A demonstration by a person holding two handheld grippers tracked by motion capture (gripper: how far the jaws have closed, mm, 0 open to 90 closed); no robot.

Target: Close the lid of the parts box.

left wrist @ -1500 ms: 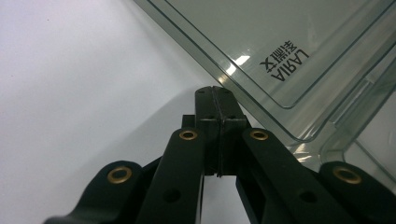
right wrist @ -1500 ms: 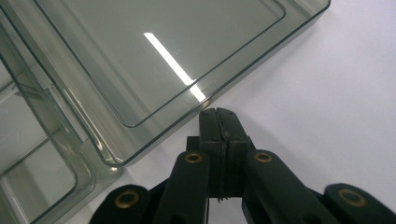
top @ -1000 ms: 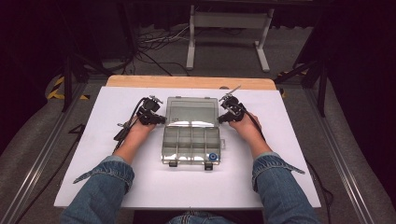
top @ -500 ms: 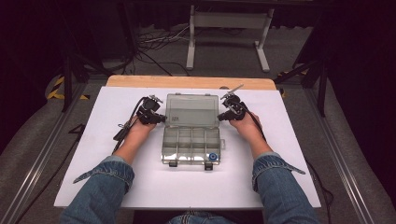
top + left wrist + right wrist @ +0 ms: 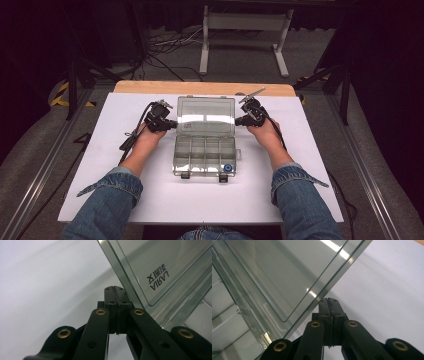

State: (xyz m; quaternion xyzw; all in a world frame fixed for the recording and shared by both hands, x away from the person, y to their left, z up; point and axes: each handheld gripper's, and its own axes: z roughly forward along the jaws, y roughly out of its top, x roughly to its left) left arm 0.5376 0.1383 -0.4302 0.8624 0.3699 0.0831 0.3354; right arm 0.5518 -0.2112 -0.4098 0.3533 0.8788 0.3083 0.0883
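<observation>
Two grippers flanked the raised lid (image 5: 206, 116): left gripper (image 5: 172, 123) and right gripper (image 5: 239, 120), jaws pressed together on nothing, apparently touching its side edges.

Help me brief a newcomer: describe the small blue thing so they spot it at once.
On the white table stands an open clear plastic organizer box. Look at its front right corner, near the latches: the round blue piece is the box's one spot of colour.
</observation>
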